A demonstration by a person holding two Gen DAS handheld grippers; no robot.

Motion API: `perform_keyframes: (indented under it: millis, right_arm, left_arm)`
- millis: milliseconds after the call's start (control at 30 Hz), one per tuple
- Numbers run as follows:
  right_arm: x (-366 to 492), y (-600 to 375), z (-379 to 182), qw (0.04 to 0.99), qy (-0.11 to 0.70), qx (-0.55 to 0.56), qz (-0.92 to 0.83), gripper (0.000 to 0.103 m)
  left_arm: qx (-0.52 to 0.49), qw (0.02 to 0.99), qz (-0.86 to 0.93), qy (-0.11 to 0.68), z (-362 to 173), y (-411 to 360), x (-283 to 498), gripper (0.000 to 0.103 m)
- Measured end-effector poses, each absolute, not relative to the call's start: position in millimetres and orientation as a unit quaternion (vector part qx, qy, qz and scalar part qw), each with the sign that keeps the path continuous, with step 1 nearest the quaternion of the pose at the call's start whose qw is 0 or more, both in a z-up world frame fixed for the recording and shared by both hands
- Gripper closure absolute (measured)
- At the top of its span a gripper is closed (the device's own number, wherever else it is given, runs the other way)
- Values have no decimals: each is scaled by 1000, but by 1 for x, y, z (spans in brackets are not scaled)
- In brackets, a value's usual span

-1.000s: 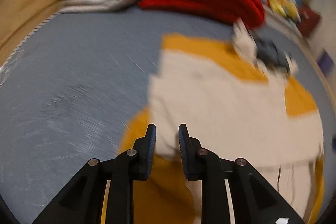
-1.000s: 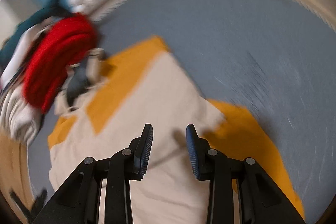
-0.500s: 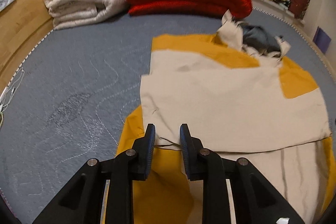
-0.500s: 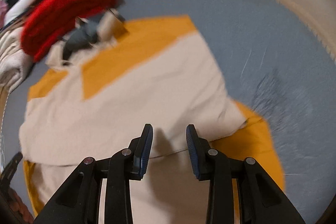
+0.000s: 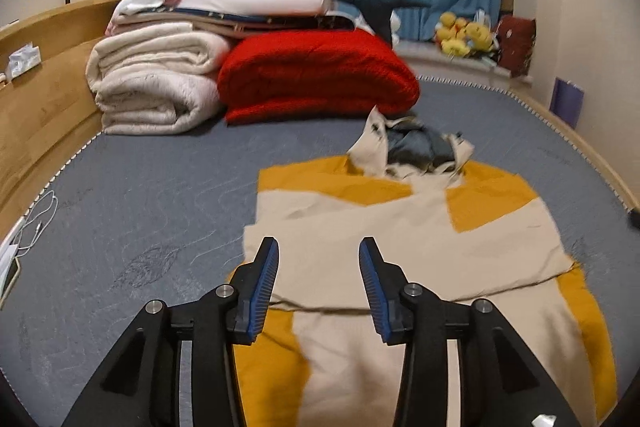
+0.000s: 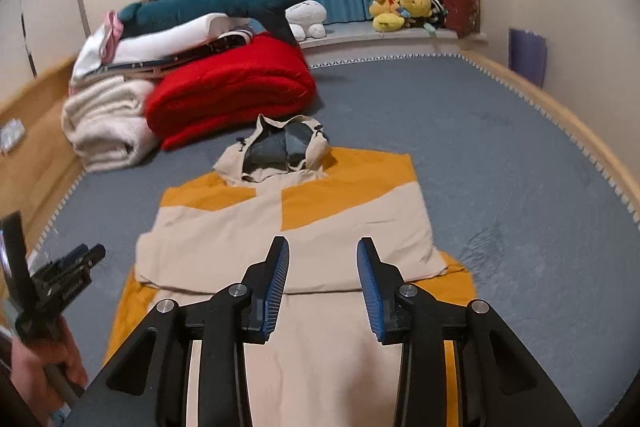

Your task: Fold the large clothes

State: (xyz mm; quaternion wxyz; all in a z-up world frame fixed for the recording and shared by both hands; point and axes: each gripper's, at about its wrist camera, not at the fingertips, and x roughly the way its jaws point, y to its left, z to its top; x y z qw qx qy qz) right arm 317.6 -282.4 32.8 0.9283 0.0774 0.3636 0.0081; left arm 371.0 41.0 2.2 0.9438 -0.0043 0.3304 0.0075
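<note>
From the left wrist: one hooded jacket (image 5: 400, 239) lies folded on the bed (image 5: 140, 195), before two blanket rolls; the left gripper (image 5: 319, 259) is opening, empty. From the right wrist: the right gripper (image 6: 323, 259) hangs unclenched, empty, above it.

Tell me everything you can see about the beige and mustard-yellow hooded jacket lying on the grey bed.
The beige and mustard-yellow hooded jacket lies flat on the grey quilted mattress, hood pointing toward the red folded blanket. It looks like thin woven cloth in beige and yellow colour blocks. Both sleeves are folded in across the chest. The beige hood stands open, showing a grey-blue lining and dark cord stoppers. Neither gripper touches it.
</note>
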Motion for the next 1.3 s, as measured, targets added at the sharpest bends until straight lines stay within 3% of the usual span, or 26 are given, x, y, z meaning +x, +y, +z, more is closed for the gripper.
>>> perform_keyframes:
  millis: [167,300,467,633,833,1133,1200,1267,1300]
  right_arm:
    - [339,-295,14,923,380,63,6,66]
    - [353,-308,10,918,391,69,3,66]
    - [363,-321,8,913,399,80,1,66]
    - [372,-324,2,909,408,80,2,66]
    - [377,-324,-11,902,423,85,-5,66]
    - [383,-311,-28,895,441,62,2,66]
    - [386,-311,-32,893,445,65,-1,66]
    - [390,-313,-33,891,448,71,-5,66]
    - [393,-313,-35,890,450,75,-7,66]
  left_arm:
    - [-9,934,-9,358,10,12,420,64]
    - [-35,914,-7,405,9,-5,509,64]
    - [21,909,10,415,3,-36,622,64]
    - [42,895,2,443,-29,-58,717,64]
    - [-8,871,-5,491,-65,-66,802,61]
    - [35,840,57,539,-118,-91,870,57]
    - [44,841,67,536,-123,-87,872,63]
    - [31,836,58,545,-128,-80,873,98]
    - [21,833,50,551,-130,-76,872,98]
